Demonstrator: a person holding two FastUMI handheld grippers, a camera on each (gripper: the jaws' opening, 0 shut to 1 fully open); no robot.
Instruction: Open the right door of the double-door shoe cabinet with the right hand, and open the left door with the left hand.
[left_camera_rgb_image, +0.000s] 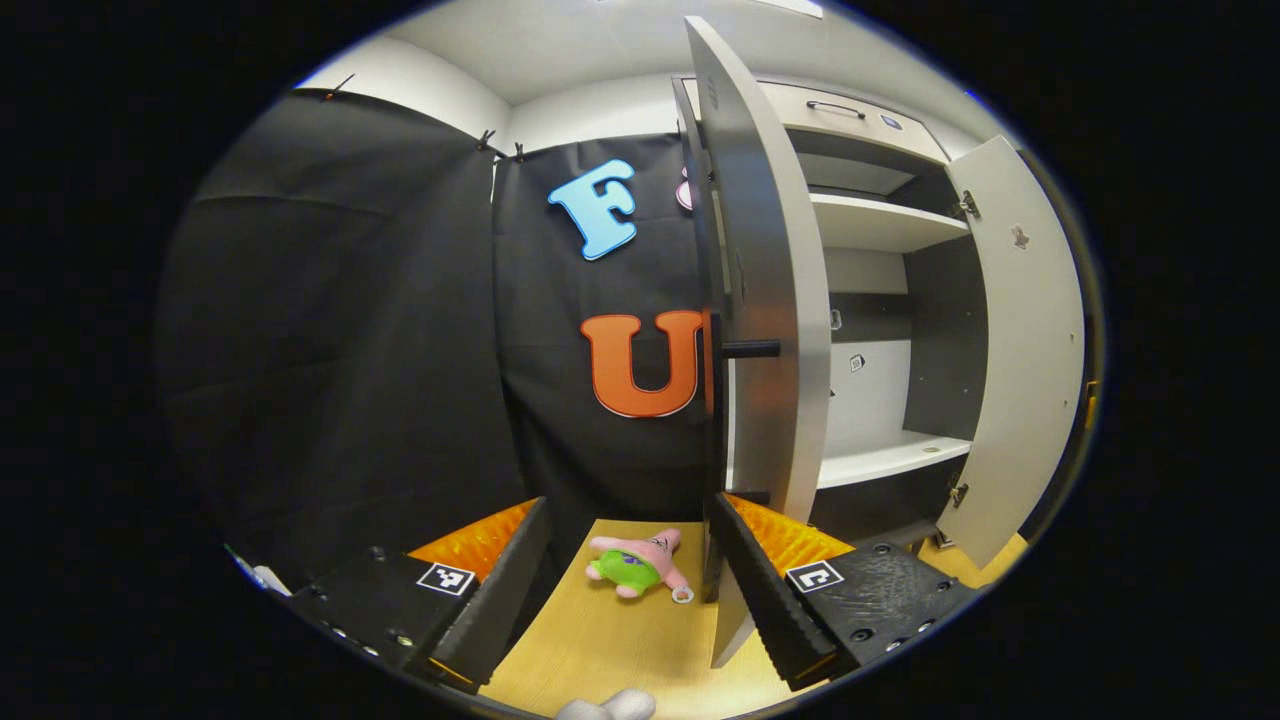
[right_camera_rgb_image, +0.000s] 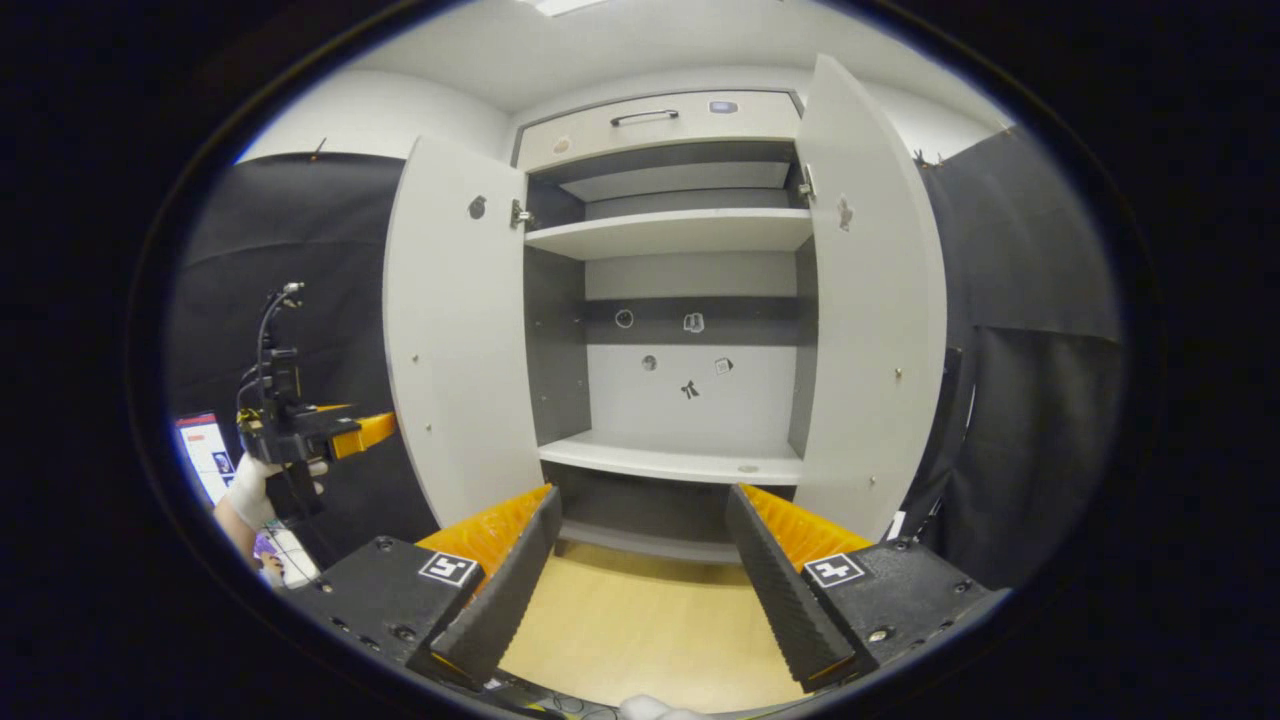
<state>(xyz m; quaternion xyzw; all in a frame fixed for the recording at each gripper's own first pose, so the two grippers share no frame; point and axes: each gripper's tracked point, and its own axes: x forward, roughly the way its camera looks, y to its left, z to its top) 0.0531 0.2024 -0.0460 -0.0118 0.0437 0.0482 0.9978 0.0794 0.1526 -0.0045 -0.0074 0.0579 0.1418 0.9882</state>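
The shoe cabinet (right_camera_rgb_image: 680, 455) stands with both doors swung out, its shelves bare. In the right gripper view the left door (right_camera_rgb_image: 460, 330) and the right door (right_camera_rgb_image: 870, 300) flank the opening, and my right gripper (right_camera_rgb_image: 640, 575) is open, facing the shelves from a distance. Far left, a gloved hand (right_camera_rgb_image: 248, 492) holds the left gripper (right_camera_rgb_image: 300, 430) beside the left door. In the left gripper view the left door (left_camera_rgb_image: 765, 300) appears edge-on with its black handle (left_camera_rgb_image: 752, 348). My left gripper (left_camera_rgb_image: 630, 575) is open below the handle, holding nothing. The right door (left_camera_rgb_image: 1020, 350) is beyond.
A pink and green plush toy (left_camera_rgb_image: 637, 565) lies on the wooden floor (left_camera_rgb_image: 620, 650) in front of the left gripper. A drawer with a bar handle (right_camera_rgb_image: 650, 117) tops the cabinet. A lit screen (right_camera_rgb_image: 205, 450) sits at far left. Black cloth walls both sides.
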